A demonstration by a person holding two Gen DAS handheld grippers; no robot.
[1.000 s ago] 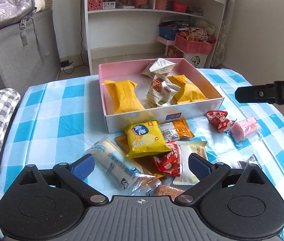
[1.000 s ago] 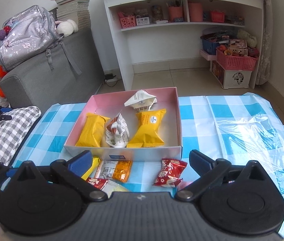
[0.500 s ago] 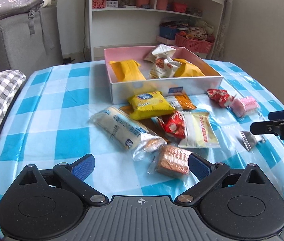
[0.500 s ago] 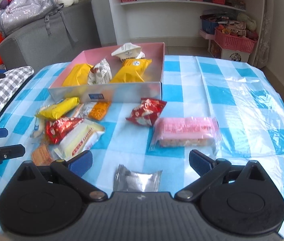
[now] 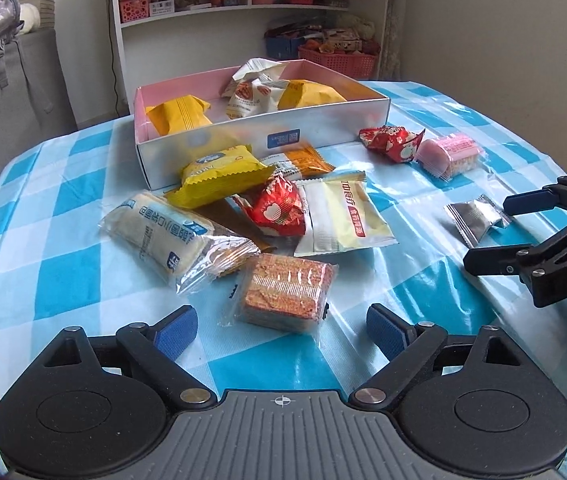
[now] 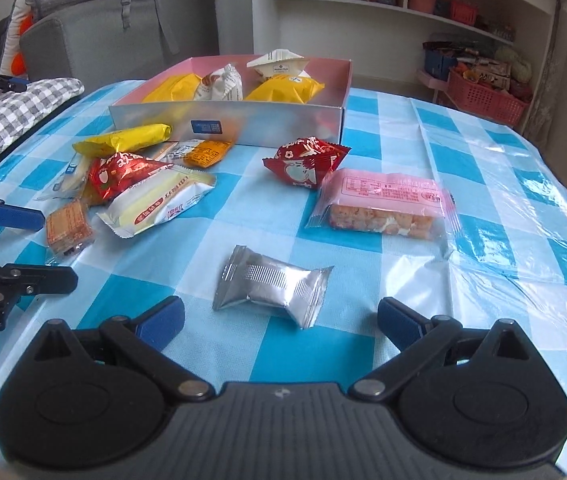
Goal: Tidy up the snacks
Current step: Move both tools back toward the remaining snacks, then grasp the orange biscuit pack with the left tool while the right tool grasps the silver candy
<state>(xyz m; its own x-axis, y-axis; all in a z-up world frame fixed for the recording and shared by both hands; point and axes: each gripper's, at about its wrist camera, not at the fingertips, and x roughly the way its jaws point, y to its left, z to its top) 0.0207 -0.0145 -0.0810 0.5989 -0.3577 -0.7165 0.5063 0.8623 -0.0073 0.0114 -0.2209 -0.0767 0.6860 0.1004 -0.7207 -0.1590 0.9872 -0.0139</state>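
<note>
Table: my blue-checked cloth (image 5: pixel 63 216) lies under everything.
Box (image 5: pixel 323 124): pink inside, at the far side of the cloth; two yellow packs and two white ones lie in it.
Loose pile: just in front of the box, a bread pack (image 5: pixel 159 236), yellow pack (image 5: pixel 219 172), red pack (image 5: pixel 279 208), cream pack (image 5: pixel 343 216) and orange pack (image 5: pixel 303 160) lie touching or overlapping.
Pink pack (image 6: pixel 383 204): to the right of the pile, with a second red pack (image 6: pixel 305 162) just beside it.
Wafer (image 5: pixel 287 288): nearest my left claw (image 5: pixel 281 328), just ahead of the pads, untouched.
Left claw: jaws wide, just been closing a little, holding nothing.
Foil pack (image 6: pixel 271 284): alone, just ahead of my right claw (image 6: pixel 279 322).
Right claw: jaws wide, empty.
</note>
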